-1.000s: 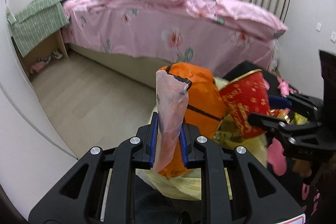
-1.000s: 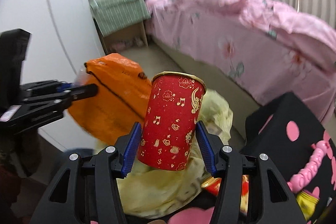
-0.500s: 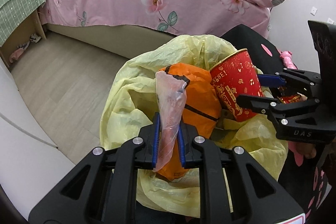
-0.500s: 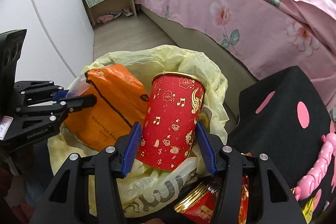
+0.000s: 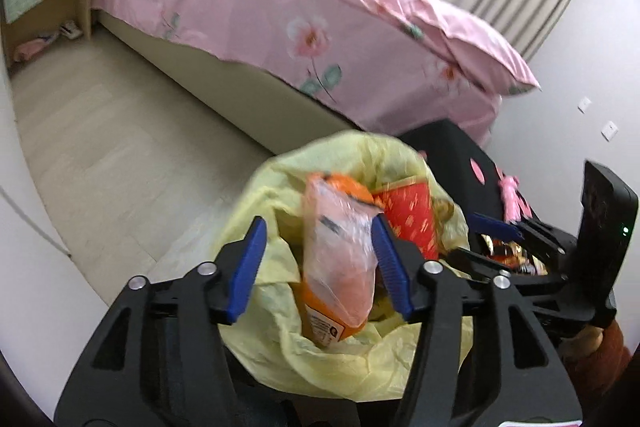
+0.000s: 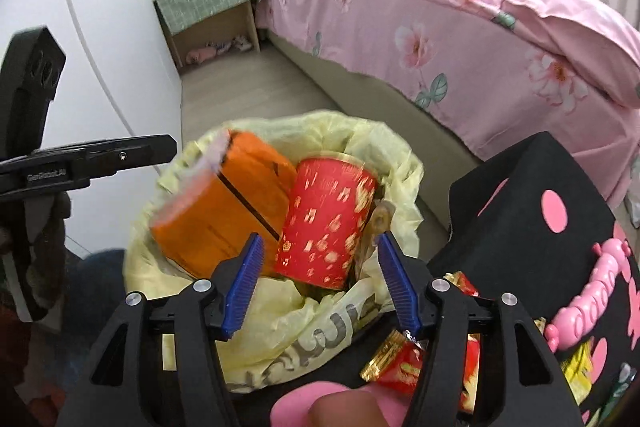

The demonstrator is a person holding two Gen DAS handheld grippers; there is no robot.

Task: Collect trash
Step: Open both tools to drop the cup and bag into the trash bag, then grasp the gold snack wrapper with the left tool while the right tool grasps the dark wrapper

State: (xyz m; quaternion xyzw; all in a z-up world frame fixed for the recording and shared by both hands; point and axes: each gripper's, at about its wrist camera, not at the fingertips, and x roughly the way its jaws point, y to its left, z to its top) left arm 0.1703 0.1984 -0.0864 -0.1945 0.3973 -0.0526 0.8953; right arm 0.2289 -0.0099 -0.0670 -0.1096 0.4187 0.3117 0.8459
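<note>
Right wrist view: left gripper (image 6: 160, 151) finger reads "GenRobot.AI"; both grippers just opened, spread; right gripper (image 6: 320, 279) clear of red cup (image 6: 326, 219); orange packet (image 5: 336, 267) loose in yellow bag (image 6: 400, 163).

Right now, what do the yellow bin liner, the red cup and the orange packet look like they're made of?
Yellow bin liner: thin plastic film, crinkled and translucent. Red cup: probably printed paper or card, matte with gold pattern and rim. Orange packet: likely plastic wrapper with a clear, glossy end.

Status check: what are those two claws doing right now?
Both claws just opened. Orange snack packet and red paper cup inside yellow bag. Nothing blocking.
</note>
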